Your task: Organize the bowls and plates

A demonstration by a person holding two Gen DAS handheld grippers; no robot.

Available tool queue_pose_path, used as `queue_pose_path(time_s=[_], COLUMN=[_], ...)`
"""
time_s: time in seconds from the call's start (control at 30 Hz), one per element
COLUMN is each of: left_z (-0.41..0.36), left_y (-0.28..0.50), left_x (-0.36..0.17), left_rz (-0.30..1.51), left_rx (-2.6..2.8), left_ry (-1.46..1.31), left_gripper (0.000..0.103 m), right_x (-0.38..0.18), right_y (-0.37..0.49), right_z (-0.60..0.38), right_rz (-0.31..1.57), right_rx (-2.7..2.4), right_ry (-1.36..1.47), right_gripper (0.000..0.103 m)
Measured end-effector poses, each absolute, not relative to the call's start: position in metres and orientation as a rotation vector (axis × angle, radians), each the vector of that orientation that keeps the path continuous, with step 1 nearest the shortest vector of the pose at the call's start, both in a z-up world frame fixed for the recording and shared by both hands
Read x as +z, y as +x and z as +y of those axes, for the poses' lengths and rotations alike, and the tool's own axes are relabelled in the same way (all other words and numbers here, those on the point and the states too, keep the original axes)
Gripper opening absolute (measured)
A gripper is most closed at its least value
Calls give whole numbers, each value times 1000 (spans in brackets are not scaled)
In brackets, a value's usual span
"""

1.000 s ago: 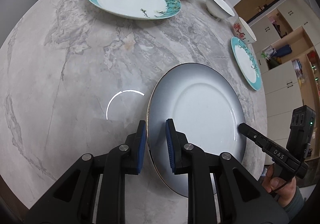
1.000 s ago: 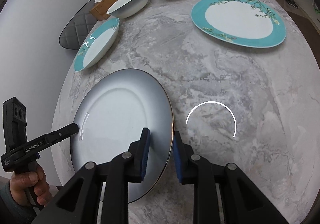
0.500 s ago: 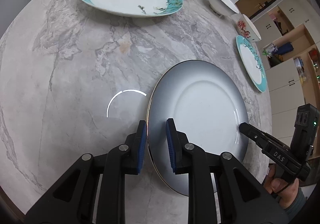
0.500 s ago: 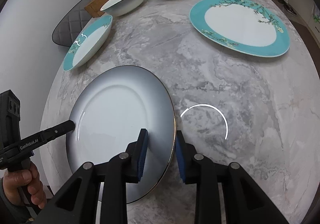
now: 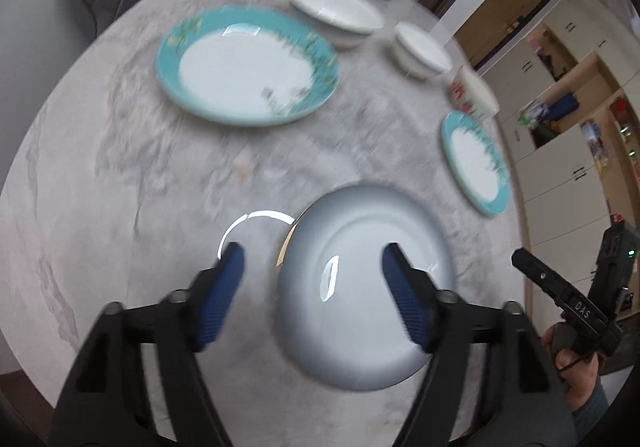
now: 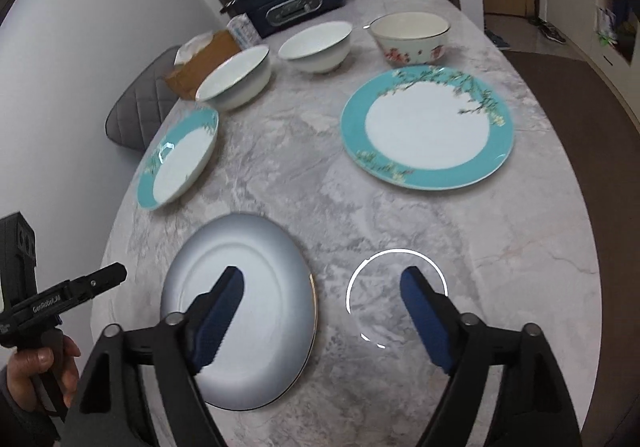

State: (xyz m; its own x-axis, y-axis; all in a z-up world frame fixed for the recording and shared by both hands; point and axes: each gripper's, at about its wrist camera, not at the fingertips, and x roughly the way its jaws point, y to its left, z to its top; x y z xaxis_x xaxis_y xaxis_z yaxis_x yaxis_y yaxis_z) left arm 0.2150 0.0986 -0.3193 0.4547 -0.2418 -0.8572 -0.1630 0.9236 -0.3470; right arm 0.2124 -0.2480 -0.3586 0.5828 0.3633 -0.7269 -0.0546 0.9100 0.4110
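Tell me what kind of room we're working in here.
Most likely a home dining area. A round grey marble-look table is set with teal-rimmed floral plates and white ceramic bowls, a grey quilted chair stands at its edge, and white storage cabinets line the wall.

**Teal, grey and marble**

A grey-rimmed white plate [image 6: 240, 311] lay on the grey-veined marble table [image 6: 500, 247]. Beyond that plate sat two teal-bordered, blossom-sprigged plates [image 6: 427, 127], two white bowls [image 6: 236, 78] and a red-flowered bowl [image 6: 410, 37].
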Motion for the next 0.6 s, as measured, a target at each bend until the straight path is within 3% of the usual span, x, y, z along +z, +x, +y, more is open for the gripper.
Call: queue_pose_path(time_s=[0.03, 0.13, 0.4, 0.6], left_z=[95, 75, -1, -39], left_y=[220, 245, 314, 375], left_x=[-312, -294, -277, -298], left_rz=[1086, 1052, 990, 1073], left_rx=[-69, -152, -196, -205], left_ry=[-413, -413, -222, -168], left_gripper=[83, 103, 103, 103], right_x=[-353, -342, -320, -333], right_y=[214, 225, 258, 294], right_z=[-260, -296, -359, -386], right_rz=[911, 906, 830, 854], right_rx=[243, 231, 120, 84], right_ry=[413, 558, 551, 477], right_gripper=[100, 103, 103, 103])
